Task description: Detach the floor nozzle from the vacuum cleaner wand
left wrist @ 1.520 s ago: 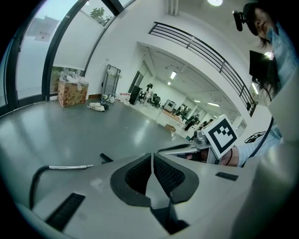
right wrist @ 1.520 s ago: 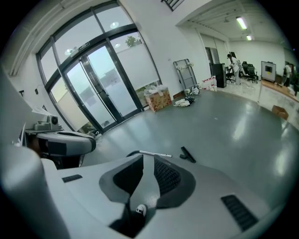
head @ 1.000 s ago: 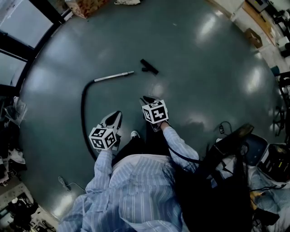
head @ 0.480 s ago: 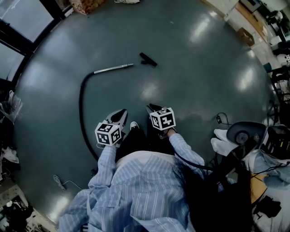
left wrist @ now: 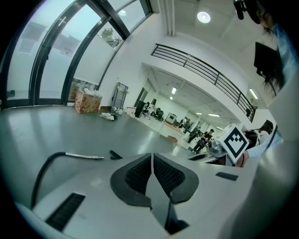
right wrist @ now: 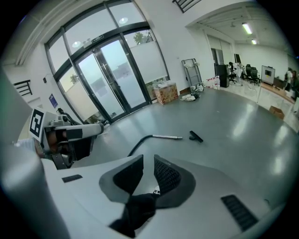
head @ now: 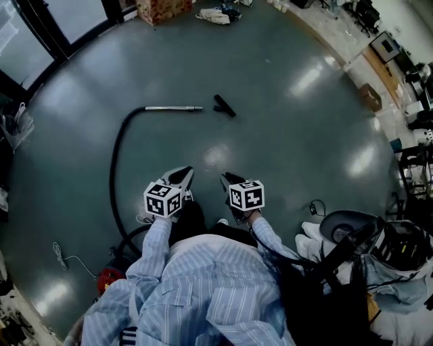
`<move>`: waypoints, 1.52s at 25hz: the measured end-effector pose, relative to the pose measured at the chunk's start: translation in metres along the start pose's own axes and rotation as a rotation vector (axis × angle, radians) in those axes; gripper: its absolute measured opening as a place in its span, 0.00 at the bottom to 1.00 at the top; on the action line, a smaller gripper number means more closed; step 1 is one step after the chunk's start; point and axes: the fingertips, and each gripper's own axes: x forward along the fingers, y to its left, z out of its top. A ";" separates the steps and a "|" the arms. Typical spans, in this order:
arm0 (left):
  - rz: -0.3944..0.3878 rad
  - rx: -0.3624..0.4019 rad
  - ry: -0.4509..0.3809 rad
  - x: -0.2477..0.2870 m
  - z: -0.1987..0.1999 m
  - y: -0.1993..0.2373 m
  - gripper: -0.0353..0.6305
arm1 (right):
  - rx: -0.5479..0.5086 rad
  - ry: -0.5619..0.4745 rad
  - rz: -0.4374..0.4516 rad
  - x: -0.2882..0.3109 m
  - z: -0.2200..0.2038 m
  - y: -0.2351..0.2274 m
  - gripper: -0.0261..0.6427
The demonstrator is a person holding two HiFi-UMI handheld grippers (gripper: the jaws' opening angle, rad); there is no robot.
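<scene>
The metal wand [head: 172, 108] lies on the grey floor at the end of a black hose [head: 114, 169]. The black floor nozzle [head: 224, 105] lies apart from the wand's tip, a small gap between them. Both grippers hover near my body, well short of them. My left gripper [head: 184, 172] is shut and empty, its pads [left wrist: 140, 172] meeting. My right gripper [head: 225, 180] has a narrow gap between its pads [right wrist: 166, 175] with nothing in it. The wand [left wrist: 84, 156] and nozzle [left wrist: 115, 154] show far ahead in the left gripper view, and the wand [right wrist: 167, 137] and nozzle [right wrist: 196, 136] likewise in the right gripper view.
The hose runs back to a red vacuum body [head: 108, 278] by my left side. A cardboard box [head: 162, 9] and rags [head: 215, 15] sit at the far wall. A chair and bags [head: 352, 230] crowd my right. A thin cable [head: 64, 257] lies at the left.
Both grippers have drawn back from the wand and nozzle, which lie farther ahead of them. The red vacuum body has come into view. Jaws are unchanged.
</scene>
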 end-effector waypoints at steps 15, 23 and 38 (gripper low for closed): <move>0.036 0.016 -0.009 -0.012 -0.077 -0.136 0.08 | -0.117 -0.007 0.111 -0.083 -0.075 -0.010 0.15; 0.082 0.034 -0.045 -0.012 -0.062 -0.141 0.08 | -0.170 -0.032 0.151 -0.094 -0.061 -0.012 0.15; 0.077 0.066 -0.020 0.008 -0.048 -0.137 0.08 | -0.184 -0.050 0.142 -0.090 -0.047 -0.028 0.15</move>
